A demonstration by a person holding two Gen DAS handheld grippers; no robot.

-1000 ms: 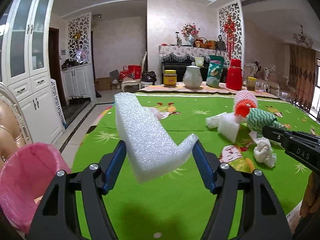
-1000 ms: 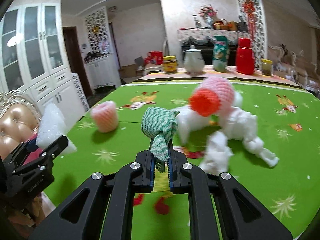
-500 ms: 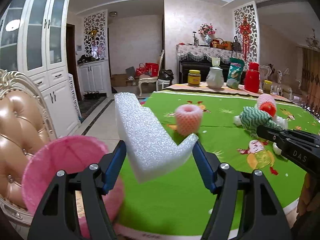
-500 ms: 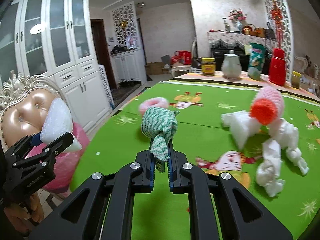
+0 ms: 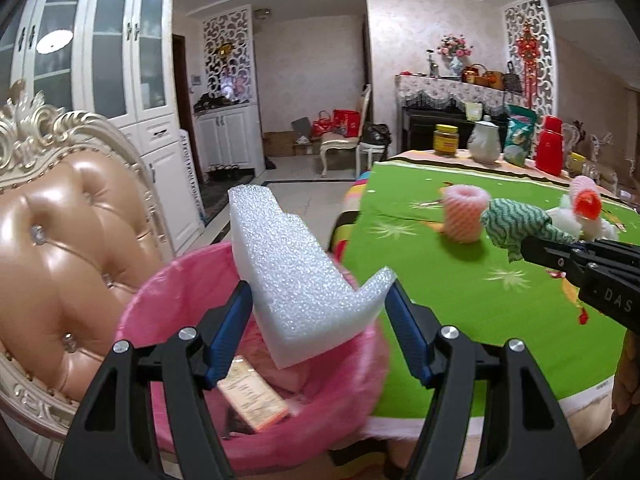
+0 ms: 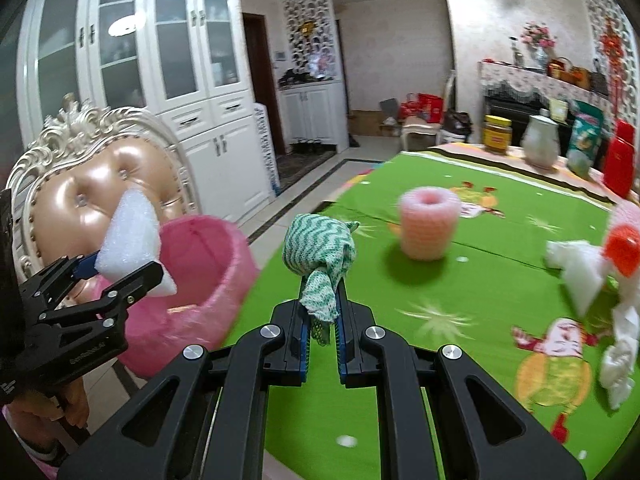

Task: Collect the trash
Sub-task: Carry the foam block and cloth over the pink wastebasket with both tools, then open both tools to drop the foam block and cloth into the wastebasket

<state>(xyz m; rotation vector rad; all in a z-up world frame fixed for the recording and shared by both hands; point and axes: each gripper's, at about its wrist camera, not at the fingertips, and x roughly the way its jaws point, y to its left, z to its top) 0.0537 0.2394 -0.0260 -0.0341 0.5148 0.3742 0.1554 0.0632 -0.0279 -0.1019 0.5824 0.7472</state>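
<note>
Pink plastic lines the bin (image 5: pixel 168 300), which sits at about seven o'clock in the left wrist view, in front of a tan tufted chair (image 5: pixel 60 240) with a carved cream frame. Some flat printed packaging (image 5: pixel 252 394) lies inside it. Above the bin's open mouth the left gripper (image 5: pixel 318 308) holds a white foam corner piece (image 5: pixel 296 272), its blue-padded fingers (image 5: pixel 230 334) pressing the piece from both sides, spread to the width of the foam. In the right wrist view the same foam (image 6: pixel 130 240) shows at nine o'clock, over the near rim of the bin (image 6: pixel 208 264).

At the centre of the right wrist view the right gripper (image 6: pixel 322 320) is clamped tight on a green and white zigzag cloth (image 6: pixel 320 252), the bunched bulk of it standing above the fingertips. It hangs over the edge of a table with a green cartoon-print cover (image 6: pixel 460 320).

On the table, at one o'clock, a pink foam net sleeve (image 6: pixel 430 222) stands upright. At three o'clock lies a pile of white scraps (image 6: pixel 580 272) with a pink sleeve around something orange-red (image 6: pixel 622 244). Along the far edge, a yellow-lidded jar (image 6: pixel 497 130), a pale jug (image 6: pixel 541 148), a green bag (image 6: pixel 582 144) and a red flask (image 6: pixel 619 164) stand in a row
</note>
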